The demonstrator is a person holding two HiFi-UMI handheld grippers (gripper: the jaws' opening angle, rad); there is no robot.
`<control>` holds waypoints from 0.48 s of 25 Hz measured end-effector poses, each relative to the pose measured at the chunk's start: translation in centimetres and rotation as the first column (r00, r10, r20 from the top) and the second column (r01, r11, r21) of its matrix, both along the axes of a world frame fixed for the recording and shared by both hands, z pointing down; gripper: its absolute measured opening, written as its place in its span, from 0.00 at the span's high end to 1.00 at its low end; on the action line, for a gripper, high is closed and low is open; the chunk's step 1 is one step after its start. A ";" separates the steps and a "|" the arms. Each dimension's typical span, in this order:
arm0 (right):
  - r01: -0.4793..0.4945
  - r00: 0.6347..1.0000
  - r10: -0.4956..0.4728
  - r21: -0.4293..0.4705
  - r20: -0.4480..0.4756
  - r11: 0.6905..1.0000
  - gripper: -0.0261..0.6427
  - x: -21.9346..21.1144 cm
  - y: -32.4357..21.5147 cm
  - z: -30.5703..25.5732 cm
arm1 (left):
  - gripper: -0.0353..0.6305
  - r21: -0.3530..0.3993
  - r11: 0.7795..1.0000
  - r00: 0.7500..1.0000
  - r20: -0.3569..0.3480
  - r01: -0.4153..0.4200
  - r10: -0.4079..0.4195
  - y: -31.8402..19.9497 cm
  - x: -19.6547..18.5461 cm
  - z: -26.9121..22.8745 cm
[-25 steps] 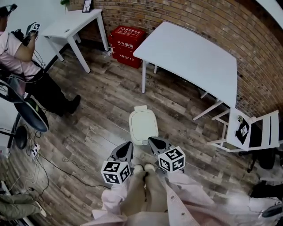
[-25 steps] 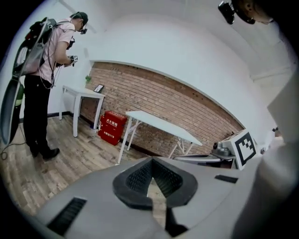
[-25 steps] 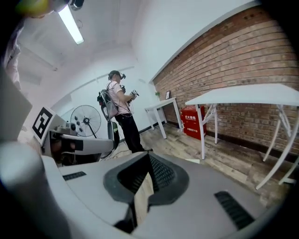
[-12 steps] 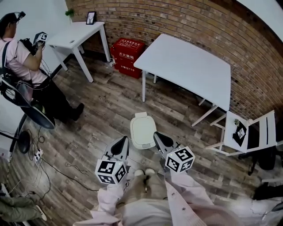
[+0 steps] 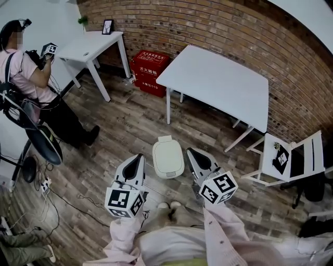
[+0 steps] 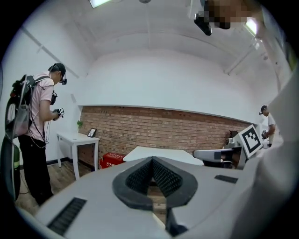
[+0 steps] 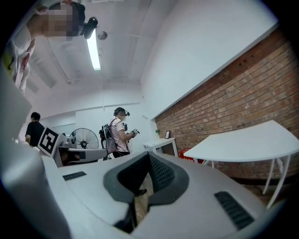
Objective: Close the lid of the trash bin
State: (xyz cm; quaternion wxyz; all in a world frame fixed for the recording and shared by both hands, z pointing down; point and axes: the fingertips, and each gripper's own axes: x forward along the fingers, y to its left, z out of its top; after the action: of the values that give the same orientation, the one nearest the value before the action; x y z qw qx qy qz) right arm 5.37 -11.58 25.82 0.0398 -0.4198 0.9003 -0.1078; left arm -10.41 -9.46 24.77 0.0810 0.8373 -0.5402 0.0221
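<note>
The small white plastic trash bin [image 5: 168,157] stands on the brown wooden floor [image 5: 130,119] with its lid down flat. The left gripper [image 5: 138,157] hangs near the bin at 9 o'clock. The right gripper [image 5: 192,153] hangs near it at 3 o'clock. Both are clenched tight, jaws together, with nothing between them.

Room is evenly bright under diffuse overhead light. A ceiling tube lamp [image 7: 93,49] blows out to white in the right gripper view, and another fixture [image 6: 100,3] clips at the left gripper view's top edge. Shadows are soft: faint under the white table [image 5: 218,83], barely any beside the trash bin [image 5: 168,157]. Head view is sharp at centre, and the brick wall [image 5: 218,31] bows strongly toward the edges. Both gripper views are round fisheye with black corners. The left gripper [image 6: 153,158] and right gripper [image 7: 147,153] look slightly soft near the lens.
</note>
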 end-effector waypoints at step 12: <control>-0.036 0.999 0.036 0.148 0.001 0.988 0.95 1.8 -0.1 -5.9 | 0.96 0.130 0.989 0.998 0.012 0.066 -0.069 0.0 -1.6 -5.2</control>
State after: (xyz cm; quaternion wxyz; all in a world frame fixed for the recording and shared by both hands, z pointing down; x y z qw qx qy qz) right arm 7.13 -11.65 19.93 0.0721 -0.4322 0.8980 -0.0397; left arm -12.06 -9.46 19.52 0.0228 0.8218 -0.5692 -0.0086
